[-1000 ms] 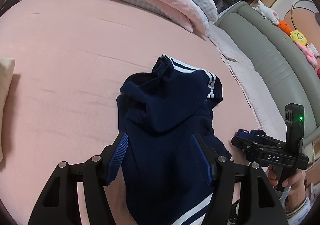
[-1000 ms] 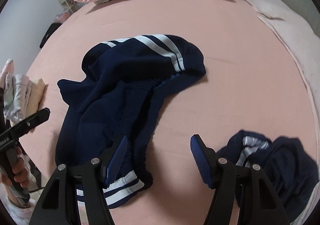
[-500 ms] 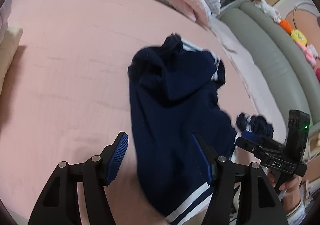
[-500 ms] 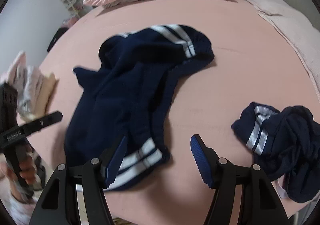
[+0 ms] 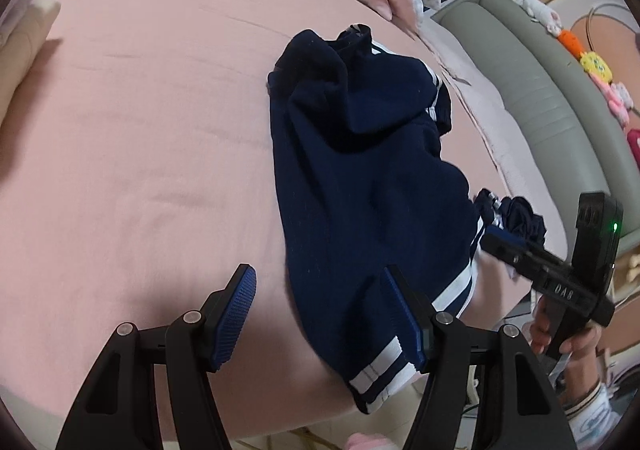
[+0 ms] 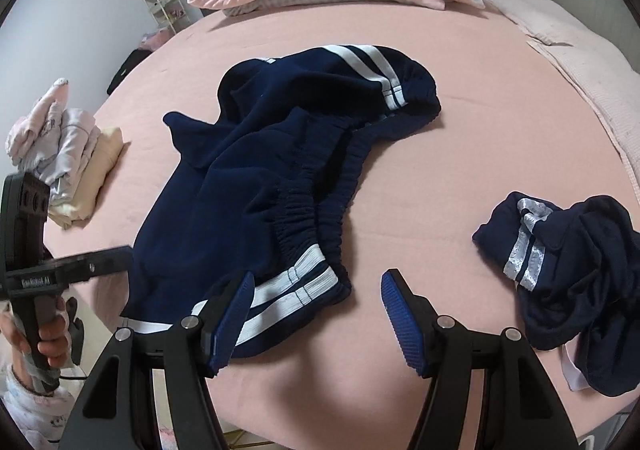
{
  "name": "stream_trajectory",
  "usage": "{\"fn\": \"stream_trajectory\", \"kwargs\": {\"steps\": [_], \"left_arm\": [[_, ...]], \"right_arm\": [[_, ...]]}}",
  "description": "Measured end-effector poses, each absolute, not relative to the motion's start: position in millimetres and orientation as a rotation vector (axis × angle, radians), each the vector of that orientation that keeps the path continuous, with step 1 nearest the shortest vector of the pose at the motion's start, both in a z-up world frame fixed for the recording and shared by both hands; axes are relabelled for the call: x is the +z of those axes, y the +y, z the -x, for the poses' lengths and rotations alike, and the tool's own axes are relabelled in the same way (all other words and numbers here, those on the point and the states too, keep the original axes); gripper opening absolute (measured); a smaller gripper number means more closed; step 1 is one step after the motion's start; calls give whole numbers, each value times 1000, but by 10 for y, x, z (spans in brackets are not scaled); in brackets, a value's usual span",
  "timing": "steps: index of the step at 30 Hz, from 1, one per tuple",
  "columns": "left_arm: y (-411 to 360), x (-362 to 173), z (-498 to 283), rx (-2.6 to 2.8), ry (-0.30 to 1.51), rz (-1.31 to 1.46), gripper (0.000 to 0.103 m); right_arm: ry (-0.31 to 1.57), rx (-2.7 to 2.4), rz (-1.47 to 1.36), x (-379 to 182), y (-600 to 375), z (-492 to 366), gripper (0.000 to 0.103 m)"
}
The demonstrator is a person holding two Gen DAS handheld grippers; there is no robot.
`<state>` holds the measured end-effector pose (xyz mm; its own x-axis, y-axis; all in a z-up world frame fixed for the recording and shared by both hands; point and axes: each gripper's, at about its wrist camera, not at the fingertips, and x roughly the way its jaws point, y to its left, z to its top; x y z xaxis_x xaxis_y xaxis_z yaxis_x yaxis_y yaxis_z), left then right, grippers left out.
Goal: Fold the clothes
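My left gripper (image 5: pixel 320 310) hangs with jaws apart over the near hem of the navy trousers (image 5: pixel 360 178) on the pink bed (image 5: pixel 140 130) — my right gripper (image 5: pixel 544 274) hovers just beside them.

The navy trousers (image 6: pixel 256 186) lie rumpled and unfolded on the pink bed sheet (image 6: pixel 460 178), near the sheet's front edge, with an elasticated waistband bunched at the middle and paired white stripes running down the side (one striped end reaches the sheet's near edge, the other points toward its far side). A second navy garment (image 6: pixel 572 262) with white stripes lies crumpled in a heap on the sheet, apart from the trousers.
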<state>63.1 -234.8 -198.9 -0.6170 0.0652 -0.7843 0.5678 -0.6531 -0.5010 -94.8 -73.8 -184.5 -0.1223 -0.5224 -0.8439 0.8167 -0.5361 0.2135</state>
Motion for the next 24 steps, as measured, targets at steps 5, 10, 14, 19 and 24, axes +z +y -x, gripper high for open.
{"fn": "stream_trajectory", "kwargs": {"steps": [5, 10, 14, 19, 24], "left_arm": [[-2209, -1990, -696, -2349, 1140, -1149, 63], [-2033, -2043, -689, -2366, 1187, -1153, 62], [-1853, -2020, -712, -2377, 1089, -1181, 63], [-1684, -2024, -718, -2401, 1058, -1205, 63], [-1530, -2040, -636, -2432, 977, -1199, 63]], "right_arm": [[382, -1871, -1166, -1860, -698, 955, 66], [380, -1860, -1160, -1894, -679, 960, 66], [411, -1841, -1135, -1928, -704, 923, 66], [451, -1812, -1057, -1913, -737, 822, 66], [463, -1794, -1056, -1940, -776, 787, 66]]}}
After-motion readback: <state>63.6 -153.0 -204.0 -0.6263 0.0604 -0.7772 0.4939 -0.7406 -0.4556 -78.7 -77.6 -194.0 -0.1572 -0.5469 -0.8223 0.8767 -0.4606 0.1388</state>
